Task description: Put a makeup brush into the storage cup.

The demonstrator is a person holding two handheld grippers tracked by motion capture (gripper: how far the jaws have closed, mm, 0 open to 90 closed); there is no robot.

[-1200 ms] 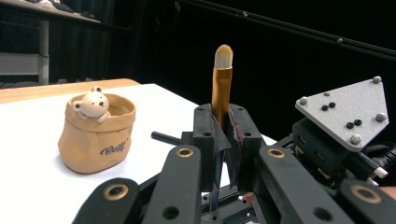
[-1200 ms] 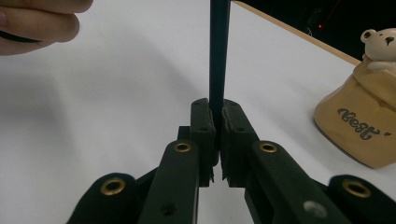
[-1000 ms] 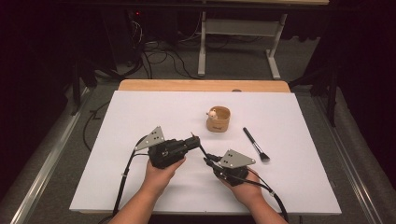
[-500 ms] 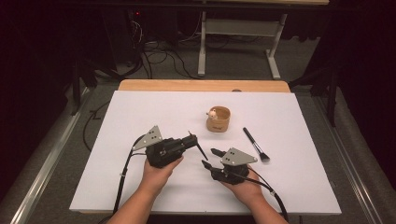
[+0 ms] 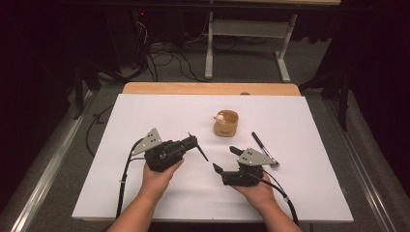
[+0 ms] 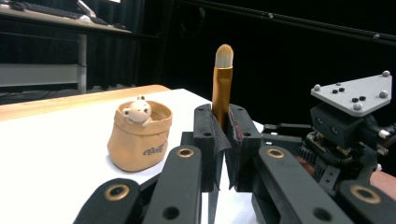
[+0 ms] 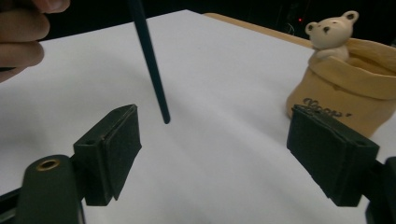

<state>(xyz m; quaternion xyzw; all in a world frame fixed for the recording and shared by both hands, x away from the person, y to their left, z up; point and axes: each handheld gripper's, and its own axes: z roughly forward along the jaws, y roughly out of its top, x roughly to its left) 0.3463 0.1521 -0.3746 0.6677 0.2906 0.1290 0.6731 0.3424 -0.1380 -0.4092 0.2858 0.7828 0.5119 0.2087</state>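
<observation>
My left gripper (image 5: 192, 141) is shut on a makeup brush (image 5: 199, 149). In the left gripper view the brush (image 6: 222, 88) stands up between the pads (image 6: 211, 135), gold ferrule and pale bristles on top. Its dark handle (image 7: 152, 65) slants down in front of my right gripper (image 7: 212, 149). The right gripper (image 5: 226, 159) has just been opening; its jaws stand wide apart with nothing between them, a little right of the handle's end. A tan pouch-shaped cup with a small bear (image 5: 226, 123) stands beyond both grippers on the white table cover (image 5: 145, 111).
A second dark brush (image 5: 258, 145) lies on the cover just right of the right gripper, partly under its grey plate. The table's wooden far edge (image 5: 208, 88) borders the cover. Table legs and cables lie on the floor beyond.
The right gripper's jaws have spread from nearly shut beside the brush handle's end to wide apart. The left gripper and its brush have stayed in place.
</observation>
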